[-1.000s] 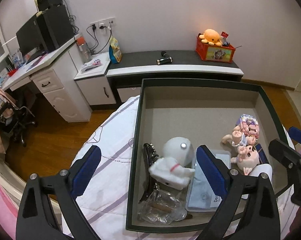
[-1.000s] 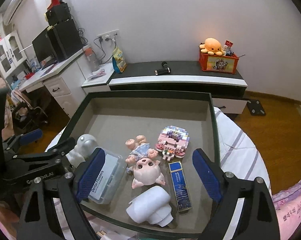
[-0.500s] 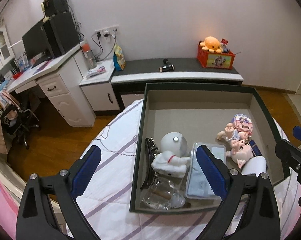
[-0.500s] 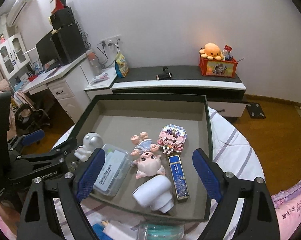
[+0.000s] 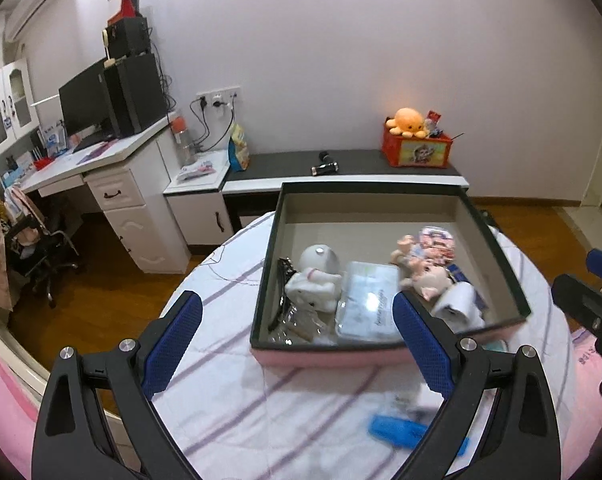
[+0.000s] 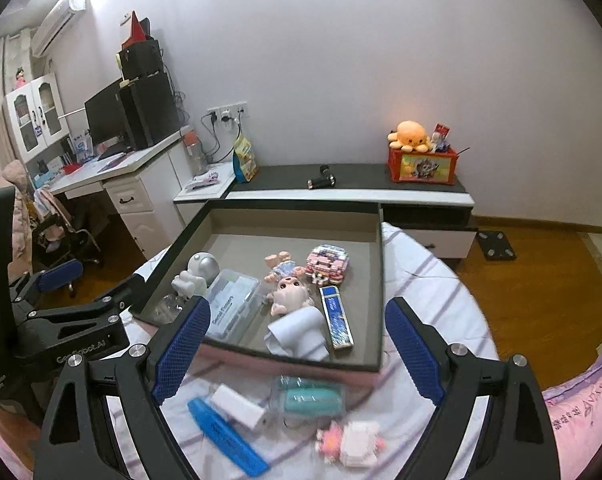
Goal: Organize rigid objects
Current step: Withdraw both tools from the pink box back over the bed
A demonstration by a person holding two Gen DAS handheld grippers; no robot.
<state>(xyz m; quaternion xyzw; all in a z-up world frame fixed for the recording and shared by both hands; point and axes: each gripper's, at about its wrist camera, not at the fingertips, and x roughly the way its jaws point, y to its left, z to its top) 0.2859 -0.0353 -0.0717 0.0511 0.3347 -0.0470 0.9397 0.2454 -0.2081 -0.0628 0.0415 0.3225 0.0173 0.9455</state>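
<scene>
A dark-rimmed box (image 5: 497,248) (image 6: 377,364) with pink sides sits on the striped round table. Inside lie a white astronaut figure (image 5: 315,276) (image 6: 195,274), a clear plastic case (image 5: 367,306) (image 6: 231,308), a pig doll (image 6: 289,294), a pink block toy (image 6: 327,264), a blue bar (image 6: 337,318) and a white roll (image 6: 299,332). In front of the box lie a teal case (image 6: 309,398), a white adapter (image 6: 239,406), a blue flat piece (image 6: 227,442) and a pink-white block figure (image 6: 353,444). My left gripper (image 5: 297,348) and right gripper (image 6: 297,350) are open, empty, above the table's near side.
A white desk (image 5: 113,184) with monitor and an office chair (image 5: 41,252) stand at the left. A low dark bench (image 5: 341,168) with a red toy box (image 5: 417,148) runs along the far wall. Wooden floor surrounds the table.
Both grippers have pulled back and up from the box, staying open. The box looks smaller and the loose items on the table in front of it have come into view.
</scene>
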